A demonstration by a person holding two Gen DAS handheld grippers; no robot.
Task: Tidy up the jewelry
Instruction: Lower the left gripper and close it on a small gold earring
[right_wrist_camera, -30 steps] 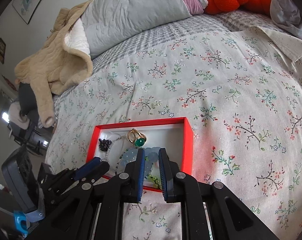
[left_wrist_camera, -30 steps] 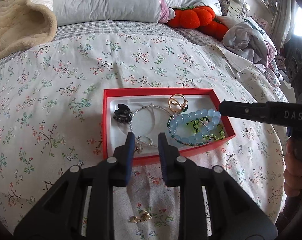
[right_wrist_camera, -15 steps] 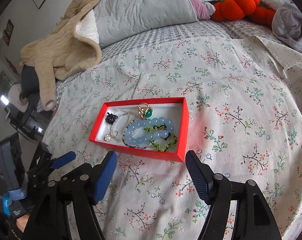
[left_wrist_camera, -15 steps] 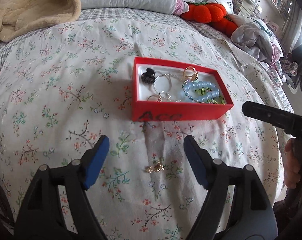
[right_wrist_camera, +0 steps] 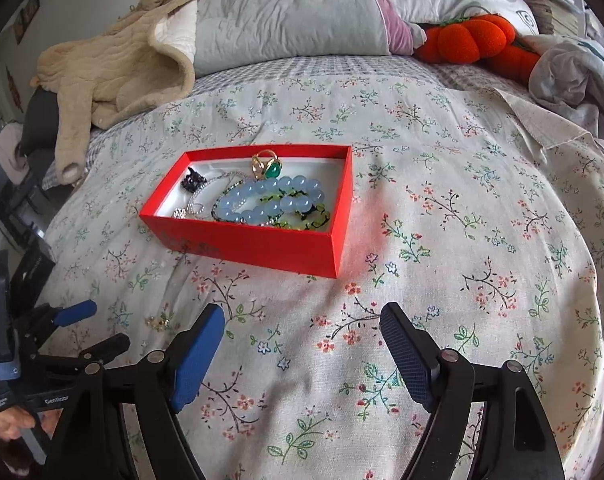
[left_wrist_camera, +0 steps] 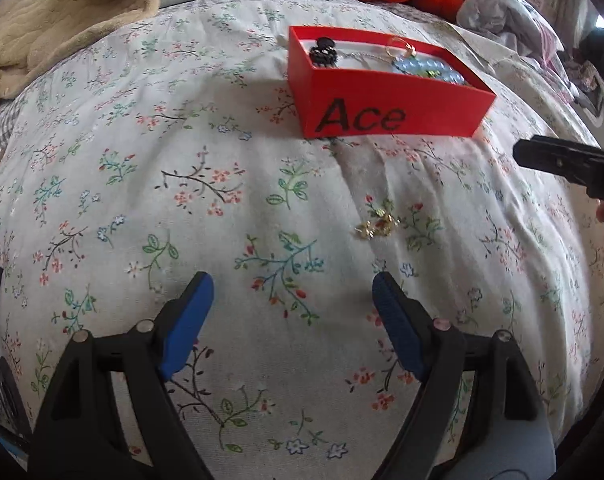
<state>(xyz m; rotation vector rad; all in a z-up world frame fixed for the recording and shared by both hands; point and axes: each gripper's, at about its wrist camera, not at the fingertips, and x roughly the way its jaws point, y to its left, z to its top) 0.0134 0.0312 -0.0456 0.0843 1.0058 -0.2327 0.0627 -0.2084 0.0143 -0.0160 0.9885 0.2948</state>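
Hovering over the floral bedspread (left_wrist_camera: 230,128) in the left wrist view, the left gripper (left_wrist_camera: 293,304) is standing with its blue pads wide apart after just opening, nothing between them. A small gold jewelry piece (left_wrist_camera: 377,225) is lying loose on the fabric ahead of the right-hand pad, well short of the red box (left_wrist_camera: 385,100) marked "Ace", which is sitting farther up the bed and holding a black hair clip (left_wrist_camera: 323,52) and pale blue beads (left_wrist_camera: 425,68). The tip of the right gripper (left_wrist_camera: 561,162) is reaching in at the right edge. Looking through the right wrist view, the right gripper (right_wrist_camera: 302,336) is likewise gaping wide, having just opened, with only bedspread showing between its pads. The red box (right_wrist_camera: 262,240) is resting beyond it, carrying a blue bead bracelet (right_wrist_camera: 268,200), a gold ring with a green stone (right_wrist_camera: 269,165), a green bracelet (right_wrist_camera: 309,218), a silver chain (right_wrist_camera: 200,202) and the black clip (right_wrist_camera: 192,181). The gold piece (right_wrist_camera: 160,322) is lying near the box's near-left corner, close to the left gripper (right_wrist_camera: 78,328) entering at the left.
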